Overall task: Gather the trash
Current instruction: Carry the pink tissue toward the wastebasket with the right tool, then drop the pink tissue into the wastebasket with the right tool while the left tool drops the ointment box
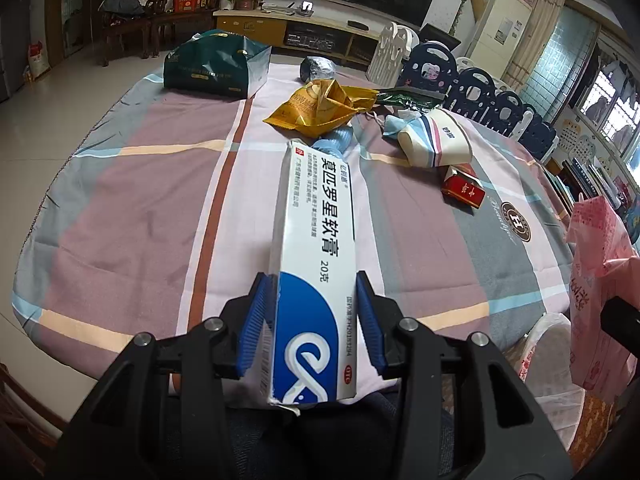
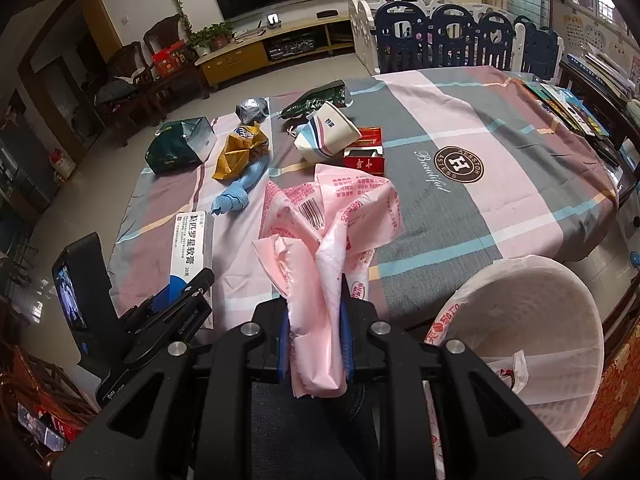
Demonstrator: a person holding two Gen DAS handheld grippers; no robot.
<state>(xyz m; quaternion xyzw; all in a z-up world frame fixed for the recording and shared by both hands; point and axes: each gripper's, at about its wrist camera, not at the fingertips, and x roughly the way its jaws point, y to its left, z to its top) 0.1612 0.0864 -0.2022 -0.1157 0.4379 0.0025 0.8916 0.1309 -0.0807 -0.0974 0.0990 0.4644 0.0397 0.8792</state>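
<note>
Gripping the near end of a blue-and-white ointment box [image 1: 316, 264], the left gripper [image 1: 316, 320] is pressing its blue pads [image 1: 256, 320] against both long sides, and the box is pointing out over the desk [image 1: 140, 208], which is wearing a striped cloth. In the right wrist view the same box [image 2: 192, 244] is showing at the left, above the desk's near edge.

Crumpled pink plastic bag [image 2: 332, 248] is filling the right gripper [image 2: 316, 340], whose fingers are closing on its bunched lower part while the rest is billowing upward. Just to the right, beside the desk, a white trash bin [image 2: 532, 340] with a plastic liner is standing open.

Other trash is lying farther out on the cloth: a knotted blue bag [image 2: 240, 196], a yellow snack wrapper [image 1: 320, 106] touching it, a dark green gift bag [image 1: 216, 66] near the far left edge, a crumpled silver-grey bag [image 1: 318, 68], a dark green foil wrapper [image 1: 408, 98], a tipped paper cup [image 1: 436, 140] with blue and pink stripes, and a red cigarette pack [image 1: 464, 188] just beside the cup. A round logo [image 2: 458, 164] is showing on the cloth, well apart from the litter.
</note>
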